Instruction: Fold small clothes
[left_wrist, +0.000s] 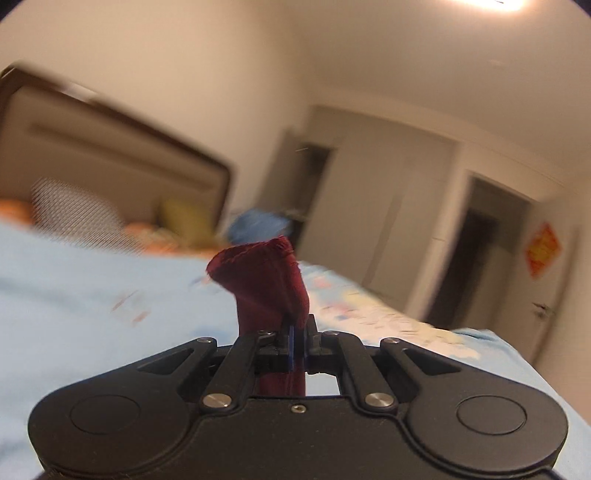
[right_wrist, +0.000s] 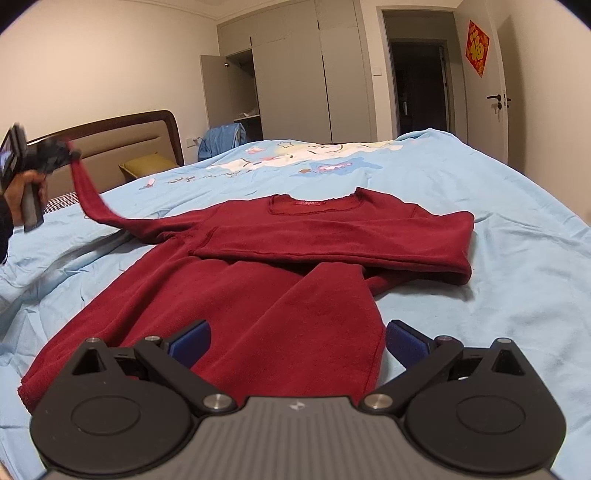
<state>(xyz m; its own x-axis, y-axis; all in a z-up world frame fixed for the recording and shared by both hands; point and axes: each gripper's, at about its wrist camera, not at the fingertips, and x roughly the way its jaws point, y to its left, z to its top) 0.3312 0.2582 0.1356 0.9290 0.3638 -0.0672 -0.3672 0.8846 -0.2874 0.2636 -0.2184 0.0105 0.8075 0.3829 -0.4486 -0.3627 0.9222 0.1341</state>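
Left gripper (left_wrist: 297, 332) fingers clamp sweater (right_wrist: 258, 288) sleeve cuff; right gripper (right_wrist: 297, 345) fingers spread.

Left claw (left_wrist: 297, 334): jaws clamped together, blue pads nearly touching, dark red fabric pinched between them and poking out past the tips. Its own view is motion-blurred and tilted. From the right wrist view the left claw (right_wrist: 74, 153) sits raised at far left, pointing roughly rightward, with a hand (right_wrist: 22, 192) wrapped round the handle below the body. Right claw (right_wrist: 297, 341): jaws spread wide, blue pads (right_wrist: 190, 347) well apart, nothing between them in contact as far as visible; held low and level, pointing forward. Right hand itself not visible.
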